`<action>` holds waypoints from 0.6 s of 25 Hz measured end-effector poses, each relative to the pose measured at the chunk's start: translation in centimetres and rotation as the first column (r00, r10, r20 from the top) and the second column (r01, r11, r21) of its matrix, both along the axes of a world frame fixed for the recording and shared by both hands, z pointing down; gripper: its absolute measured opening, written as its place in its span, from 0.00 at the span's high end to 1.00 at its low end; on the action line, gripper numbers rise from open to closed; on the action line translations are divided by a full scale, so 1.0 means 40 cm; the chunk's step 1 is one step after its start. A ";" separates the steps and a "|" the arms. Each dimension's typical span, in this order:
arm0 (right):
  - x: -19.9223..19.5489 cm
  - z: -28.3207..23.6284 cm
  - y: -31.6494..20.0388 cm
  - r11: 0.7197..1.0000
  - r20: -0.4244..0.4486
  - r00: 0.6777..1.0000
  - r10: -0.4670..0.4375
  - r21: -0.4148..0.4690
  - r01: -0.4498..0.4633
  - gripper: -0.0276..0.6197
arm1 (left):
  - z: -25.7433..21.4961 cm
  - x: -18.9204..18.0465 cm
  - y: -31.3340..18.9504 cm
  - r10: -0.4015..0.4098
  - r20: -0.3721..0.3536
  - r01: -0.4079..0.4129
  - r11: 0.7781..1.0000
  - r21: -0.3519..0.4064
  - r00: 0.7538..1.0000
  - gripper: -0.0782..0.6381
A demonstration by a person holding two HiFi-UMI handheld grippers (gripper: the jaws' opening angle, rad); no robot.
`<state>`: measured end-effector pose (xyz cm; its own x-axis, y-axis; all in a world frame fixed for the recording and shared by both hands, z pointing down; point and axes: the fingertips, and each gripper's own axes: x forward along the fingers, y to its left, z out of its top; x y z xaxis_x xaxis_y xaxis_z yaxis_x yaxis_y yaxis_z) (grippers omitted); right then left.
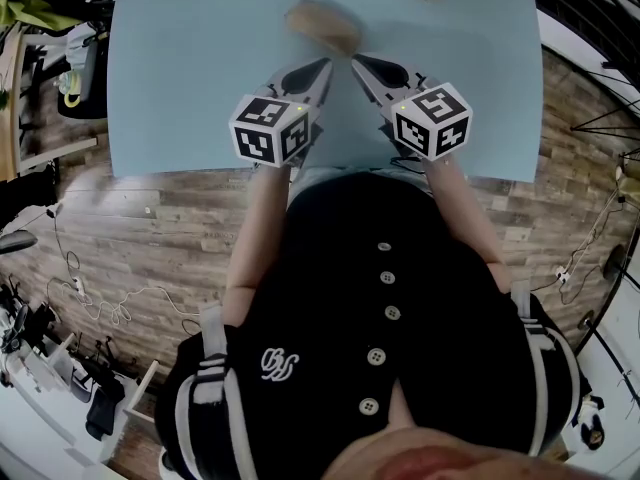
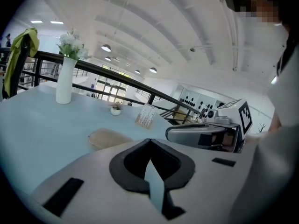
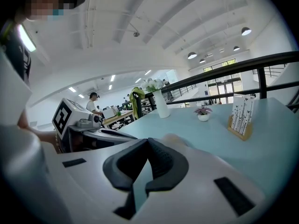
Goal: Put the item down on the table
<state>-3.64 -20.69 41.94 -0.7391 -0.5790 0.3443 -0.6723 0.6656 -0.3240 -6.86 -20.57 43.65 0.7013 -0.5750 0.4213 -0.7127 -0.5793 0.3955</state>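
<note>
The tan item [image 1: 322, 25] lies on the table [image 1: 200, 68]; left gripper [image 1: 324, 65], right gripper [image 1: 357, 62] closed

Tan item [image 1: 322, 23] is down on the pale blue table [image 1: 190, 78]; rounded, low and flattish, soft-edged; lying flat and free on the bare surface, mid-table toward the far edge; outline blurred.

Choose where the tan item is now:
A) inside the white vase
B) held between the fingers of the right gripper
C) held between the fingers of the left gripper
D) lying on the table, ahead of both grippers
D: the tan item lies on the light blue table, just beyond the tips of the left gripper and the right gripper, and both grippers are shut on nothing.
</note>
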 end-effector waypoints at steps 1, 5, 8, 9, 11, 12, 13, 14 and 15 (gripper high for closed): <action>0.000 -0.001 -0.001 1.000 0.002 1.000 0.000 0.000 0.000 0.94 | 0.001 -0.001 -0.001 0.001 0.001 -0.001 1.000 -0.001 1.000 0.88; 0.001 0.002 -0.002 1.000 -0.001 1.000 -0.001 0.000 0.001 0.94 | 0.004 0.000 0.000 0.005 0.002 -0.005 1.000 -0.004 1.000 0.88; 0.000 0.005 -0.001 1.000 -0.003 1.000 -0.007 -0.001 0.007 0.94 | 0.006 0.004 -0.001 0.011 0.004 -0.011 1.000 -0.003 1.000 0.88; 0.000 0.006 -0.001 1.000 -0.003 1.000 -0.008 -0.002 0.008 0.94 | 0.006 0.004 -0.002 0.013 0.004 -0.013 1.000 -0.004 1.000 0.88; -0.001 0.007 -0.001 1.000 -0.004 1.000 -0.010 -0.004 0.010 0.94 | 0.007 0.005 -0.003 0.016 0.005 -0.015 1.000 -0.007 1.000 0.88; -0.001 0.008 -0.001 1.000 -0.003 1.000 -0.012 -0.007 0.012 0.94 | 0.008 0.006 -0.003 0.017 0.006 -0.017 1.000 -0.009 1.000 0.88; -0.002 0.009 0.000 1.000 0.000 1.000 -0.014 -0.011 0.014 0.94 | 0.009 0.008 -0.003 0.019 0.005 -0.019 1.000 -0.012 1.000 0.88; -0.002 0.010 0.000 1.000 0.006 1.000 -0.016 -0.016 0.016 0.94 | 0.009 0.009 -0.002 0.022 0.004 -0.021 1.000 -0.015 1.000 0.88; -0.003 0.011 0.000 1.000 0.011 1.000 -0.017 -0.022 0.018 0.94 | 0.010 0.011 -0.002 0.024 0.004 -0.024 1.000 -0.018 1.000 0.88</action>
<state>-3.77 -20.68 42.40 -0.7529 -0.5583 0.3485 -0.6569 0.6699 -0.3460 -6.44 -20.66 44.04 0.7130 -0.5505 0.4342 -0.7003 -0.5891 0.4032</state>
